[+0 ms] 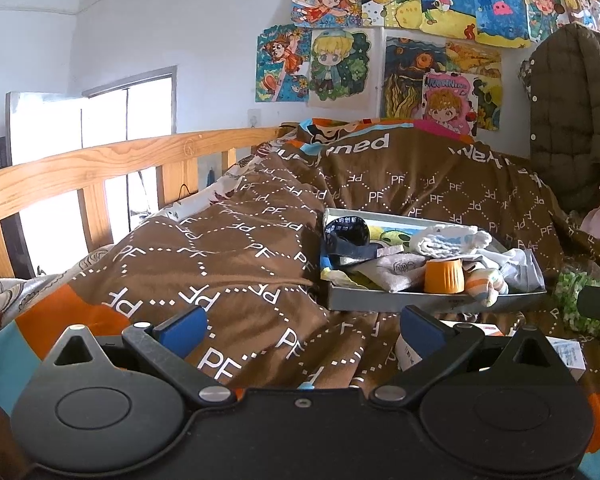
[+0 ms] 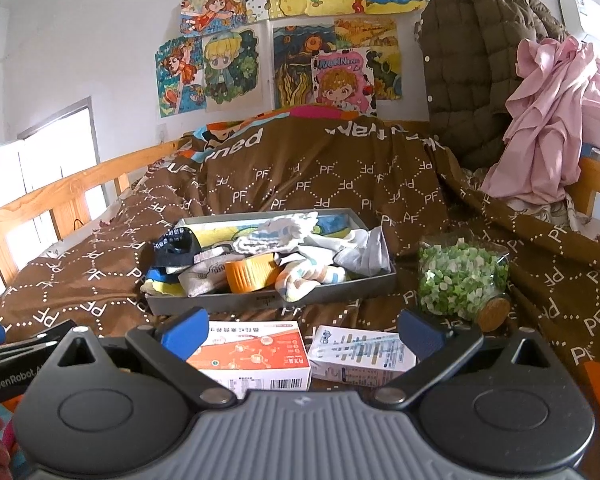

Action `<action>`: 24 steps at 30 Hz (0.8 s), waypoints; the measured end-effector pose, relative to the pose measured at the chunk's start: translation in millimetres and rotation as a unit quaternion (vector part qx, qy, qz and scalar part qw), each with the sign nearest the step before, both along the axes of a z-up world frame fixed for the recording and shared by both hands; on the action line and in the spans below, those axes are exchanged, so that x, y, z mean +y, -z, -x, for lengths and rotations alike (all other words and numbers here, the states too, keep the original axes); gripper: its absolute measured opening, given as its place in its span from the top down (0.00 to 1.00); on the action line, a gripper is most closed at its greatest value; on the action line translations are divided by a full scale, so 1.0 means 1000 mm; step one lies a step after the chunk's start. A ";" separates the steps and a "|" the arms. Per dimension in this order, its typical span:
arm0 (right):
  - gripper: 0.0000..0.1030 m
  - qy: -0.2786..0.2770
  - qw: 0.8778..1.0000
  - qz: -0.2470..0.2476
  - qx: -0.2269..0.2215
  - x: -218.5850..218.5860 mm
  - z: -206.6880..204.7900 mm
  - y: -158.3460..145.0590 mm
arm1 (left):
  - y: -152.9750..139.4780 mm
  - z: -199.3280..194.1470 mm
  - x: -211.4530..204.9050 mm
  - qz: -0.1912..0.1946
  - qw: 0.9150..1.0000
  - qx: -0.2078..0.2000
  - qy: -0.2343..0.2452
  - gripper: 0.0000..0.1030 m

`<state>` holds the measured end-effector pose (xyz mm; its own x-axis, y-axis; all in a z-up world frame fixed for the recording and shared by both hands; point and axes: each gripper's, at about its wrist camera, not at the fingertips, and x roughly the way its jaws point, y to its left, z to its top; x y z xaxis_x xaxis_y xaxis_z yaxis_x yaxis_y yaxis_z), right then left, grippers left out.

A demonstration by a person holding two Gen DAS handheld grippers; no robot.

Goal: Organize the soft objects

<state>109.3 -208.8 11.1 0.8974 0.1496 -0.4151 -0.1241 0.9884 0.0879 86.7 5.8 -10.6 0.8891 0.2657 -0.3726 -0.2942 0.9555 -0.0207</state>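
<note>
Right wrist view: my right gripper (image 2: 300, 330) spread wide, empty, over two boxes (image 2: 256, 354) on the bed cover (image 2: 340, 184). Tray (image 2: 260, 300) beyond, heaped with socks (image 2: 300, 276) and an orange cup (image 2: 252, 274). Left gripper (image 1: 300, 326) likewise open, empty. Step, as I judge it: approach, nothing picked yet. Next: reach forward into the tray and pinch one sock.

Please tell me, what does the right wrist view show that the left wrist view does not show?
Only the right wrist view shows the pink cloth draped at right, and the orange-and-white box in full. Only the left wrist view shows the long wooden rail with the bright window behind. Both show the gray tray of socks, the orange cup, and the brown blanket. Each open hand-held gripper holds nothing.
</note>
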 end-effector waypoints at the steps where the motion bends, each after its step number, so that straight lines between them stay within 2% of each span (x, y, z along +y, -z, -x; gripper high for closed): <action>1: 0.00 0.000 1.000 0.000 0.002 0.000 -0.001 0.000 | 0.000 0.000 0.000 0.000 1.000 0.000 0.000 0.01; 24: 0.00 -0.003 1.000 0.004 0.015 0.002 -0.004 0.006 | 0.001 -0.001 0.000 0.000 1.000 0.002 0.000 0.01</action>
